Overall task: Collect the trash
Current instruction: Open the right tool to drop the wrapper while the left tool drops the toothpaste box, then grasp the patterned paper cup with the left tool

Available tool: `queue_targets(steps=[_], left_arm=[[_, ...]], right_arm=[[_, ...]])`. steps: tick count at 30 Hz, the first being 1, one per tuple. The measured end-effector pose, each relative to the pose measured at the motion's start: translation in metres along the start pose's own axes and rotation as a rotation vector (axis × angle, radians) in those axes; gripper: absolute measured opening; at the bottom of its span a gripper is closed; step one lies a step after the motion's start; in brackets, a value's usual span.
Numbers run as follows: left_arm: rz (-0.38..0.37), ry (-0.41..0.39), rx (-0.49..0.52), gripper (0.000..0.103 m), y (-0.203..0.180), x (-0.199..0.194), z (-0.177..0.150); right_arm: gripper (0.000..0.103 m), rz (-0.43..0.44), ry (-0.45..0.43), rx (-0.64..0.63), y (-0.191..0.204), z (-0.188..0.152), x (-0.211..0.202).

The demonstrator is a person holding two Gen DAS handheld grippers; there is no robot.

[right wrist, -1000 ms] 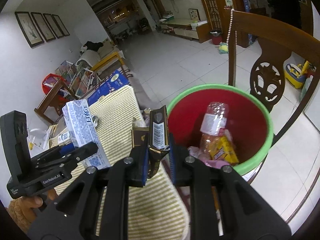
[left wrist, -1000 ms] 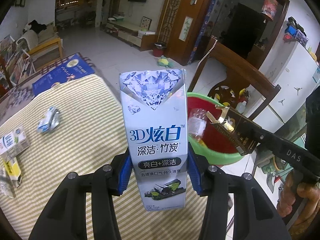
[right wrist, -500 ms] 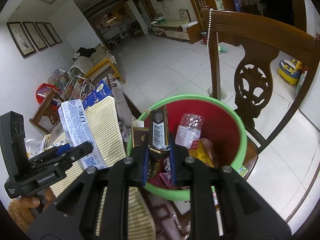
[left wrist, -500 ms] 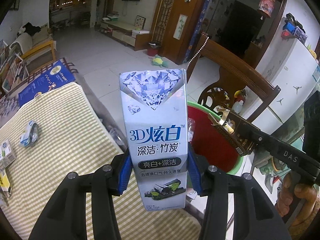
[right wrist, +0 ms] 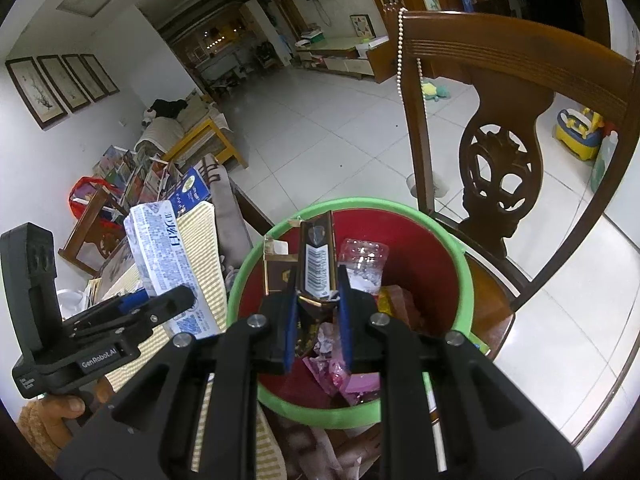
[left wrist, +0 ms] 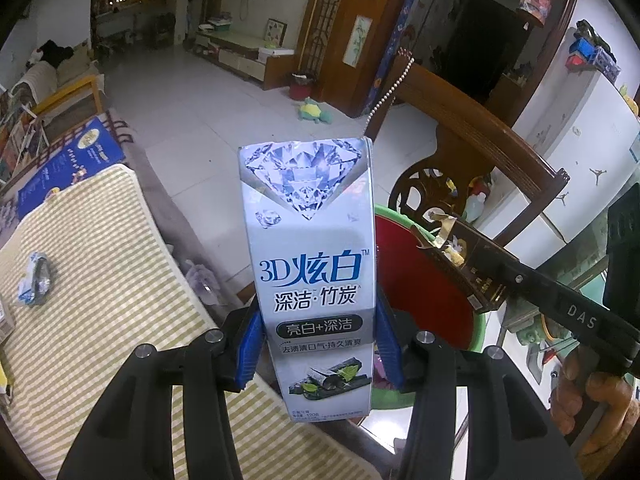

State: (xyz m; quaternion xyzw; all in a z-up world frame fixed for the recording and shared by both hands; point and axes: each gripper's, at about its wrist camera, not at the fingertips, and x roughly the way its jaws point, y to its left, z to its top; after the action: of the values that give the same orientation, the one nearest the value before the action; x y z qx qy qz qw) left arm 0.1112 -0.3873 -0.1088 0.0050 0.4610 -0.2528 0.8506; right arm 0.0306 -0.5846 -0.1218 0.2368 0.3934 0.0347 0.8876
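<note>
Both jaws grip trash — toothpaste box (left wrist: 312, 280), dark carton (right wrist: 316, 268).

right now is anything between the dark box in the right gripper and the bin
Nothing visible. The right gripper holds the dark box above the open mouth of the green-rimmed bin, with only trash already inside below it. The toothpaste box in the left gripper is off to the side.

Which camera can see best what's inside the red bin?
The right wrist view. It looks down into the red bin, showing a clear plastic bottle and pink wrappers under the dark box in the right claw. The left wrist view shows only its rim and red wall behind the toothpaste box.
</note>
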Motion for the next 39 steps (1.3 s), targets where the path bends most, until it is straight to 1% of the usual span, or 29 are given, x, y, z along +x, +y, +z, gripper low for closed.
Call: queue_targets(steps=[9, 10, 11, 12, 15, 18, 23, 26, 30, 31, 33, 36, 37, 39], left_arm=[[-0.038, 0.020, 0.000, 0.047, -0.009, 0.010, 0.004], [-0.039, 0.022, 0.002, 0.049, -0.009, 0.010, 0.003], [-0.033, 0.017, 0.001, 0.061, -0.009, 0.009, 0.002], [-0.028, 0.006, -0.005, 0.067, -0.006, 0.006, 0.001], [-0.014, -0.026, -0.034, 0.067, 0.009, -0.008, -0.003], [0.024, -0.050, -0.075, 0.067, 0.032, -0.023, -0.009], [0.113, -0.079, -0.160, 0.067, 0.085, -0.052, -0.031], [0.190, -0.092, -0.209, 0.068, 0.127, -0.072, -0.049], [0.316, -0.091, -0.324, 0.068, 0.200, -0.103, -0.081], [0.357, -0.091, -0.371, 0.068, 0.224, -0.114, -0.092], [0.415, -0.092, -0.462, 0.068, 0.270, -0.136, -0.113], [0.497, -0.077, -0.524, 0.068, 0.319, -0.160, -0.140], [0.522, -0.069, -0.547, 0.068, 0.337, -0.169, -0.151], [0.543, -0.058, -0.582, 0.068, 0.361, -0.178, -0.165]], right_arm=[[0.018, -0.001, 0.012, 0.005, -0.001, 0.006, 0.005], [0.028, 0.001, 0.012, 0.021, -0.002, 0.006, 0.006], [0.045, 0.003, 0.007, 0.035, -0.003, 0.005, 0.005], [0.048, 0.008, -0.004, 0.053, -0.003, 0.004, 0.004], [0.048, 0.008, -0.002, 0.042, 0.005, 0.002, 0.005], [0.048, 0.024, -0.003, 0.030, 0.019, 0.001, 0.008], [0.048, 0.053, 0.011, -0.017, 0.057, -0.007, 0.017], [0.048, 0.072, 0.025, -0.045, 0.083, -0.014, 0.023], [0.048, 0.090, 0.047, -0.079, 0.125, -0.029, 0.035], [0.048, 0.096, 0.055, -0.086, 0.135, -0.033, 0.039], [0.048, 0.107, 0.073, -0.100, 0.153, -0.041, 0.048], [0.048, 0.136, 0.119, -0.127, 0.192, -0.059, 0.066], [0.048, 0.151, 0.140, -0.144, 0.211, -0.068, 0.075], [0.048, 0.169, 0.166, -0.168, 0.235, -0.079, 0.085]])
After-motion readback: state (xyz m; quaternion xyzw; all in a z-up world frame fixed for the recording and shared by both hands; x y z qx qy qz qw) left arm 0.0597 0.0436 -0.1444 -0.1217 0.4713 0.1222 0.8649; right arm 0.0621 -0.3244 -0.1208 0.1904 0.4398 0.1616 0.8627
